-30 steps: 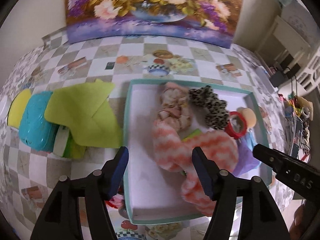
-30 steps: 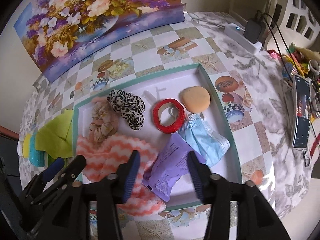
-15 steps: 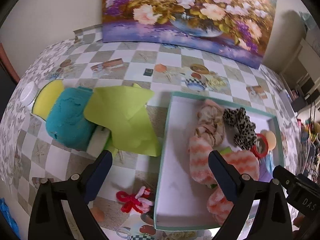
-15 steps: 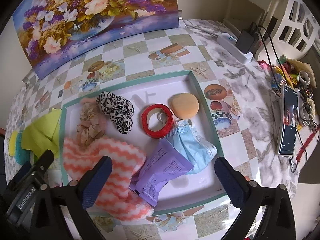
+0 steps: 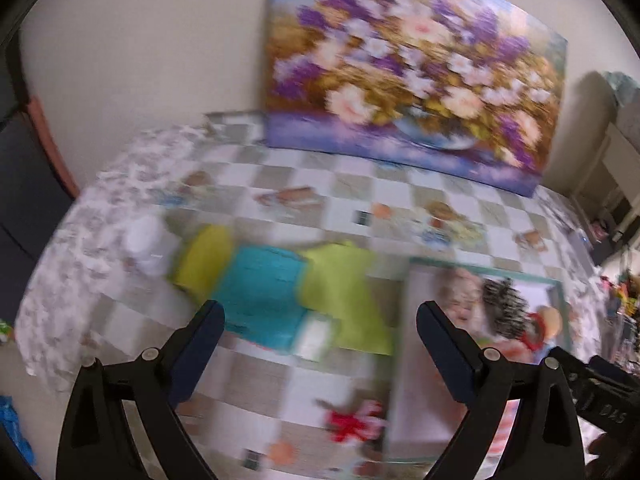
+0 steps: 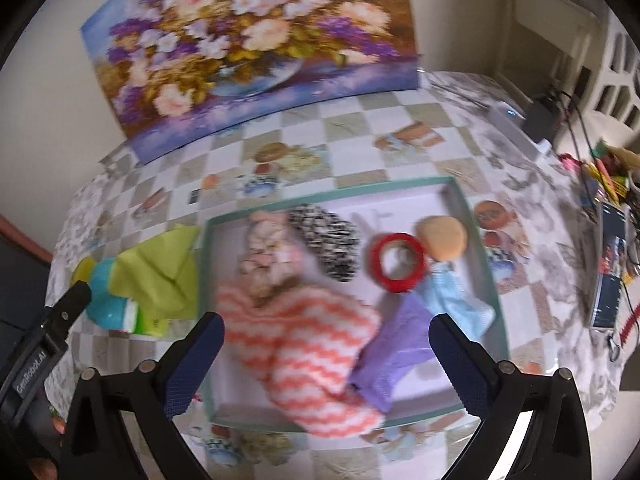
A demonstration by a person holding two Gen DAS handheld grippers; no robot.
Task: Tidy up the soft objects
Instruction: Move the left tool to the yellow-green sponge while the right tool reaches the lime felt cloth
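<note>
A teal-rimmed white tray [image 6: 472, 216] holds an orange-and-white zigzag cloth [image 6: 312, 344], a pink scrunchie [image 6: 268, 256], a leopard scrunchie [image 6: 328, 244], a red tape ring [image 6: 396, 262], a peach sponge [image 6: 442, 238], a blue face mask [image 6: 456, 304] and a purple packet [image 6: 396, 356]. My right gripper [image 6: 326, 344] hangs open above the zigzag cloth, holding nothing. My left gripper [image 5: 320, 336] is open and empty above a pile left of the tray [image 5: 408, 344]: a lime cloth [image 5: 348, 284], a teal pack [image 5: 268, 292] and a yellow sponge [image 5: 204, 260]. The left wrist view is blurred.
A red bow-like item [image 5: 352, 420] lies on the checked tablecloth [image 5: 320, 192] near the tray's front left corner. A flower painting [image 6: 248, 48] leans on the wall behind. A phone [image 6: 608, 268], a power strip [image 6: 516, 124] and cables sit at the right.
Both grippers opened wide and rose off the tray. The left one swung left, from over the zigzag cloth to over the lime cloth pile. The zigzag cloth now lies free in the tray.
</note>
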